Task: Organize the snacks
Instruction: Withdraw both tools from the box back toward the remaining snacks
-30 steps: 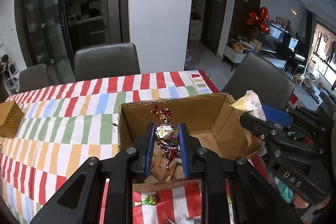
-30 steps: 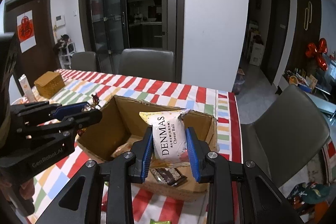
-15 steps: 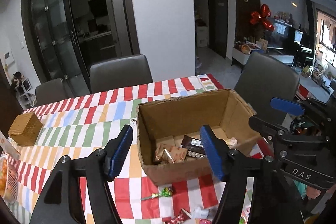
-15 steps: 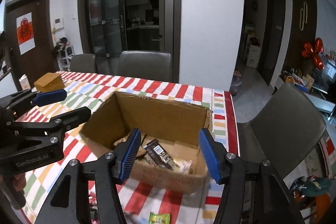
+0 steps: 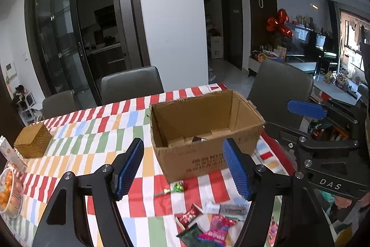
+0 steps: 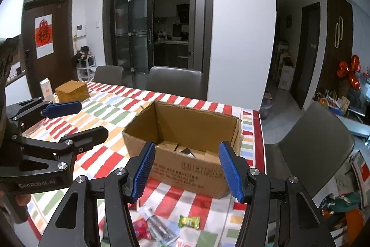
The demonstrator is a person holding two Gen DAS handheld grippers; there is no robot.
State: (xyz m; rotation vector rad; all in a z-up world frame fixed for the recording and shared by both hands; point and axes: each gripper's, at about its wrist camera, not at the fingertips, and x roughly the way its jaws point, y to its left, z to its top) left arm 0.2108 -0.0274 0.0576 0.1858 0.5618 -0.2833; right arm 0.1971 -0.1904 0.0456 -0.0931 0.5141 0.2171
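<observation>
Grippers [image 5: 182,168] gape above striped tablecloth [image 5: 92,138], dim room.

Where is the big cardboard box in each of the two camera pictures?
Left wrist view: the cardboard box sits in the middle, just beyond the open left gripper.
Right wrist view: it is in the middle too, beyond the open right gripper.
Shared landmark: the small woven box on the striped tablecloth, far left.

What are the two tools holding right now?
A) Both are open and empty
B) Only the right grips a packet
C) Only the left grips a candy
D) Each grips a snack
A: the left tool and right tool both stand wide apart with nothing between them, in front of the cardboard box.
</observation>
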